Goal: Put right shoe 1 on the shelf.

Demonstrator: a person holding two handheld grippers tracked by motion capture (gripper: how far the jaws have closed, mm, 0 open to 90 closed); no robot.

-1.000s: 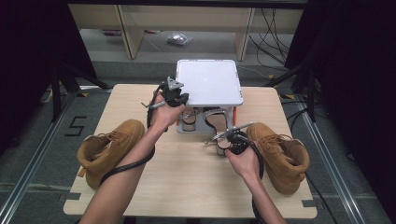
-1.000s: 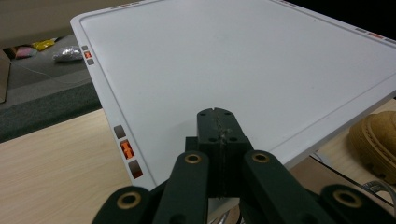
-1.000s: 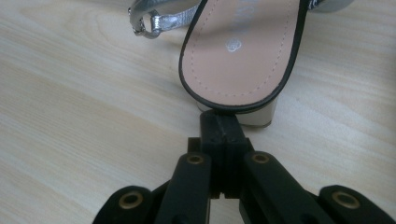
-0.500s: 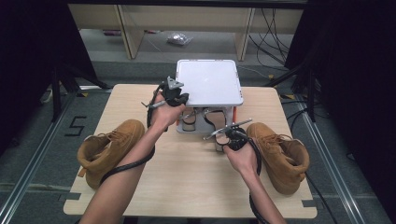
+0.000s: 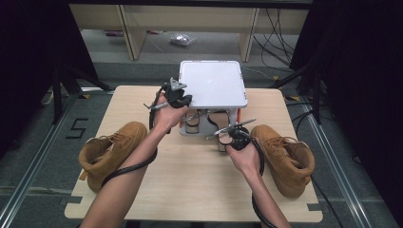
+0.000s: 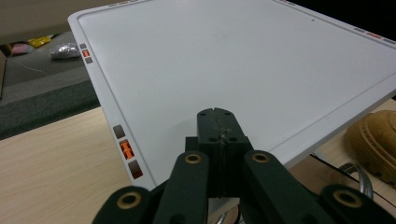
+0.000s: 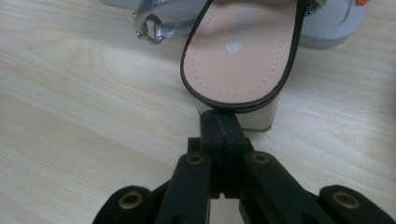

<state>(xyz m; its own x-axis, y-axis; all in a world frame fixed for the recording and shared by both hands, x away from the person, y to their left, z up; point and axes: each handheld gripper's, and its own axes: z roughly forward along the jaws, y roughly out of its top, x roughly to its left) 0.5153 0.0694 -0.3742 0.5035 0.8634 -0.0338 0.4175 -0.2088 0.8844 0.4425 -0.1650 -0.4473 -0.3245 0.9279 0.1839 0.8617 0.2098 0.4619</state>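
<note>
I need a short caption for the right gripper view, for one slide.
Shut right claw at the heel end of a block-heeled sandal on the wooden table.

1. High view looks forward and down over the whole table [image 5: 199, 185].
2. Left claw [image 6: 217, 116] view sits close above the white tray [image 6: 224, 60].
3. Right claw [image 7: 223, 122] view faces the sandal [image 7: 238, 56] closely; both also appear from above.

A tan boot [image 5: 108, 154] lay on its side at the left end of the light wooden counter [image 5: 195, 187], and a second tan boot [image 5: 285, 159] stood at the right end, well apart from the first. Behind the counter, on the grey floor [image 5: 147, 52], sat a crumpled silvery wrapper [image 5: 182, 39], with black cables [image 5: 273, 33] trailing near pale wooden shelf legs [image 5: 128, 28]
</note>
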